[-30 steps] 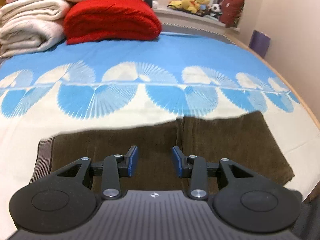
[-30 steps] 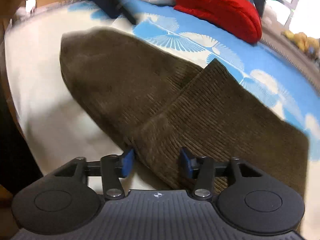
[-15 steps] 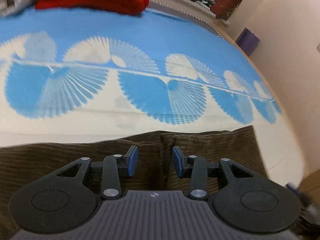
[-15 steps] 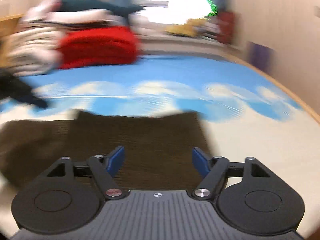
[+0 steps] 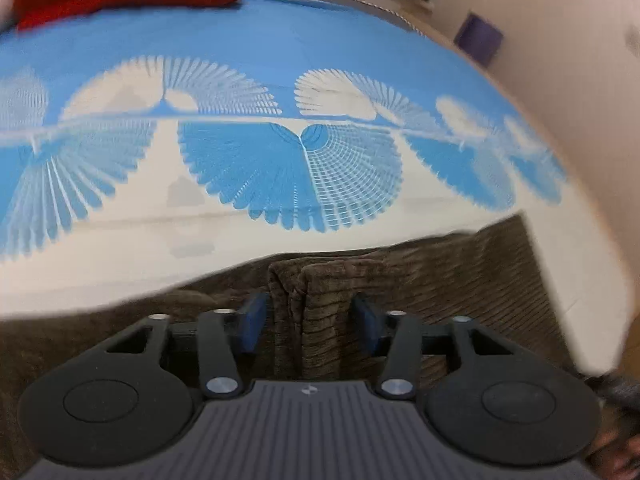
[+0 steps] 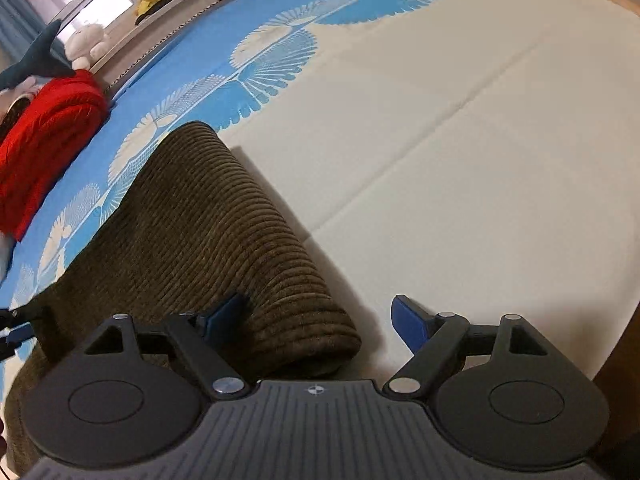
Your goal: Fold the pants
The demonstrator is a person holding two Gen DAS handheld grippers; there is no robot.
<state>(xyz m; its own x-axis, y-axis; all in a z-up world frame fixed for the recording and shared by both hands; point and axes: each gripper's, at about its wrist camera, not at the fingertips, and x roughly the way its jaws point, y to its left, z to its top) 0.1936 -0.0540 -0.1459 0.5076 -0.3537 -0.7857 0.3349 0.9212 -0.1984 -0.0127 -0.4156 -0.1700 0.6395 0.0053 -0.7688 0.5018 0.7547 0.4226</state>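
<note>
Moved since earlier: both hands had travelled along the pants and dropped closer to the cloth; the right wrist had rolled, so its view now ran down the rounded end of the garment.
Pants: the brown corduroy pants (image 5: pixel 460 280) lay on the blue-and-cream fan-patterned bedspread (image 5: pixel 248 80), already doubled over, with a raised ridge of layered fabric (image 5: pixel 296 292) standing up near the far edge in the left wrist view.
Left gripper: the left gripper (image 5: pixel 304 320) had just been closing; its blue pads stood either side of that ridge, the cloth between them, though a gap still showed on both sides, so it was not yet pinched.
Right gripper: the right gripper (image 6: pixel 320 316) had just been opening and stood wide, holding nothing; its left pad (image 6: pixel 224 312) sat over the corduroy, its right pad (image 6: pixel 408 320) over bare cream bedspread, straddling the edge of the pants (image 6: pixel 224 248).
Meaning for task: one fold looked finished and released; both tools seemed to be taking new holds for the next fold.
Next move, as judged: close fully on all layers before lifting, or the lower layer might slip out.
Surroundings: a folded red knitted blanket (image 6: pixel 44 140) lay well apart at the head of the bed.
</note>
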